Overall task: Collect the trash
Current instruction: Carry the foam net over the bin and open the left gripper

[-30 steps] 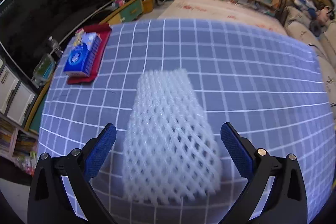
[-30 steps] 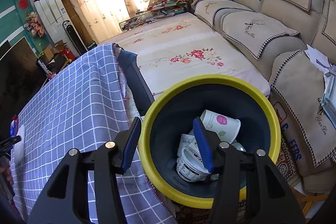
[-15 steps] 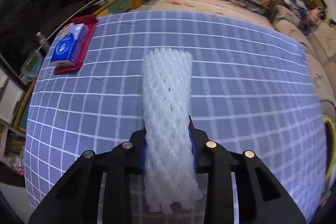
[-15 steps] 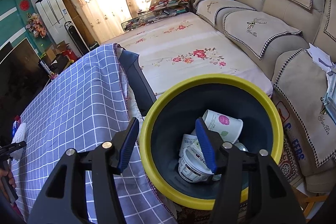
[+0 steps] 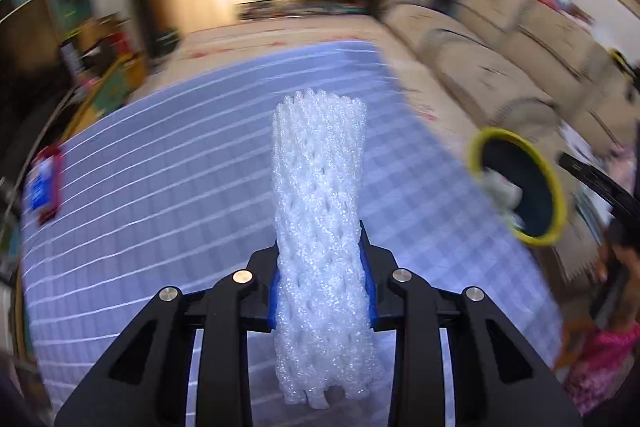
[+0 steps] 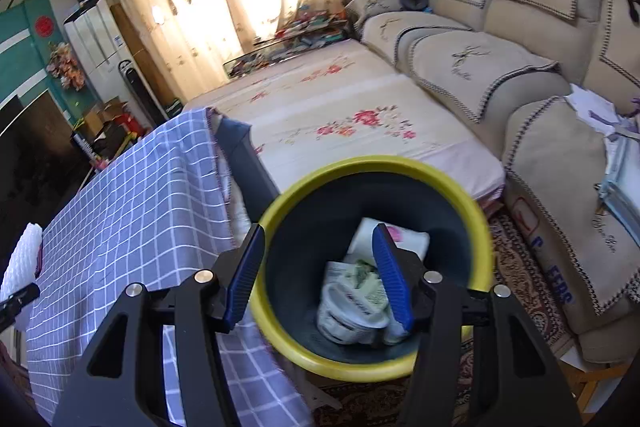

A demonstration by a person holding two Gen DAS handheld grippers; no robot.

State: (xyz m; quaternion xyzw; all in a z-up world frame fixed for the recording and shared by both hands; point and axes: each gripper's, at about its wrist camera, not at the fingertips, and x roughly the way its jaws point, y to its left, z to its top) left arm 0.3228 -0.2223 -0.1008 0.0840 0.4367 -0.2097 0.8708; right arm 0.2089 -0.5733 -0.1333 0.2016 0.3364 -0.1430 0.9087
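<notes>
Left wrist view is showing the table (image 5: 168, 187), draped in a blue checked cloth, stretching away under the gripper. Beside the table's right edge, a yellow-rimmed bin (image 5: 516, 183) is sitting on the floor, and the sofa (image 5: 520, 67) is running beyond the bin. On the table's far left edge, a blue tissue pack (image 5: 42, 183) is lying on something red. The left gripper (image 5: 322, 291) is pinching a white foam net sleeve (image 5: 320, 195) between its blue pads, holding it clear above the table. Right wrist view is looking down into the bin (image 6: 400, 167), where paper cups (image 6: 352, 311) are lying at the bottom. The right gripper (image 6: 322, 283) is hanging over the bin's near rim, fingers spread and gripping nothing.
</notes>
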